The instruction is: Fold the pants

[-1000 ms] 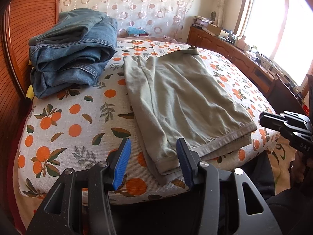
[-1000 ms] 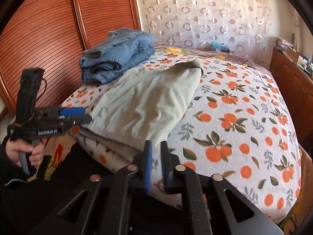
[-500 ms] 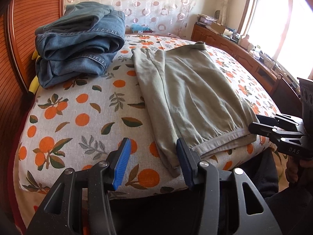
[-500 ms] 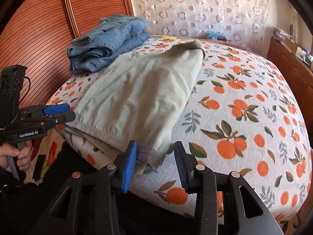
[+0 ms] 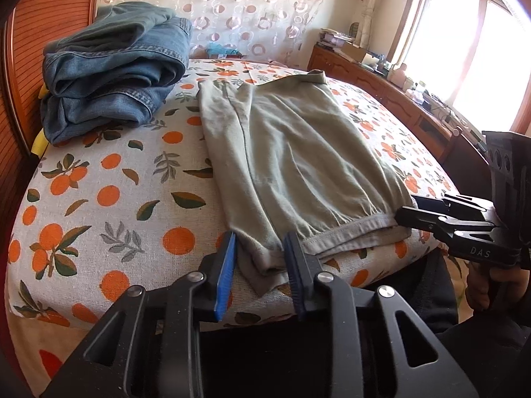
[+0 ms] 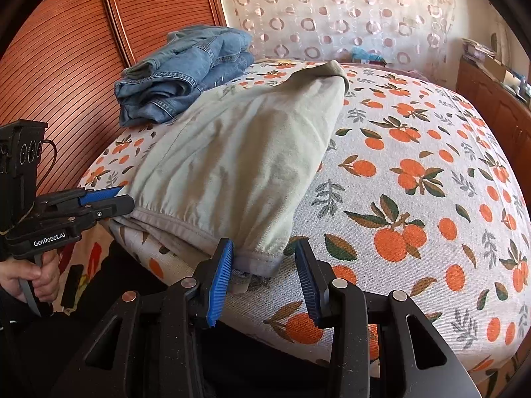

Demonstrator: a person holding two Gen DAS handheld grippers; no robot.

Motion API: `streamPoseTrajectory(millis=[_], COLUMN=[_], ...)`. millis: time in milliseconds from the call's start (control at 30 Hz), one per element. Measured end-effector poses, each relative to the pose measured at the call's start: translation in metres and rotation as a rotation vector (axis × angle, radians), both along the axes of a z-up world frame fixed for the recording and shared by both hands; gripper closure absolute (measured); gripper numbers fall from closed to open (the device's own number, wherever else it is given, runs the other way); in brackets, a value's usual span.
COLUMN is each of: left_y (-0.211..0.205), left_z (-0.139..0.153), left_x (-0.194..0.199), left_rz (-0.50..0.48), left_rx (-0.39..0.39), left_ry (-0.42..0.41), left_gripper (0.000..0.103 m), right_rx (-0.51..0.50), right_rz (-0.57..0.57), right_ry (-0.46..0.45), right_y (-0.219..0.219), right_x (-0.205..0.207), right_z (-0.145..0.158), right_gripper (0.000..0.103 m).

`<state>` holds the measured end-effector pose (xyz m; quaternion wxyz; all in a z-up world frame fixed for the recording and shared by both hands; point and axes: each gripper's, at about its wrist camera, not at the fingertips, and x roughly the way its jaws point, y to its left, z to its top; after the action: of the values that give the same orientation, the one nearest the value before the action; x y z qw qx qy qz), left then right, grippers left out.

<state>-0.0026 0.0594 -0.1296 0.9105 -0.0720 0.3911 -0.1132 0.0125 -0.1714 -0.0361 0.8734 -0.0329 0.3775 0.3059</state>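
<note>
Folded khaki pants (image 5: 292,165) (image 6: 239,165) lie on the orange-print bed (image 5: 99,205), hem end at the near edge. My left gripper (image 5: 260,258) straddles the near left corner of the hem. Its jaws are closing and the cloth fills the gap without looking squeezed. From the right wrist view the left gripper (image 6: 124,199) sits at that same corner. My right gripper (image 6: 265,272) is open around the other hem corner. The cloth lies against its left pad (image 6: 220,275), and bare sheet shows beside the right one. The right gripper (image 5: 403,212) also shows at the hem's right end.
A stack of folded blue jeans (image 5: 113,69) (image 6: 186,76) sits at the bed's far left by the wooden headboard (image 6: 66,66). A wooden sideboard (image 5: 381,89) with clutter runs under the window on the right. A hand (image 6: 30,278) holds the left gripper.
The left gripper's jaws have narrowed around the pants' left hem corner. The right gripper's jaws spread from nearly shut and dropped to the right hem corner.
</note>
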Motion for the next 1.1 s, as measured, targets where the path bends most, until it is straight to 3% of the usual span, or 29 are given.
streamPoseTrajectory(millis=[600,833,1033,1100], left_y=[-0.009,-0.004,-0.004,-0.004], left_z=[-0.001,-0.002,-0.001,-0.002], left_x=[-0.013,-0.010,-0.011,-0.012], left_rz=[0.006,0.011,0.013,0.013], left_rx=[0.043,-0.008,-0.011,-0.007], left_ry=[0.012,0.022,0.021,0.018], left_gripper=[0.071,0.080,0.081,0.087], right_rx=[0.007,0.007,0.002,0.007], right_rz=[0.022,0.025,0.033,0.039], right_ry=[-0.003,-0.007,-0.021,-0.018], right_y=[0.002,0.004,0.005,0.004], right_x=[-0.009,-0.008,-0.010,-0.010], right_z=[0.000,0.000,-0.002,-0.002], right_gripper=[0.063,0.063,0.077,0.081])
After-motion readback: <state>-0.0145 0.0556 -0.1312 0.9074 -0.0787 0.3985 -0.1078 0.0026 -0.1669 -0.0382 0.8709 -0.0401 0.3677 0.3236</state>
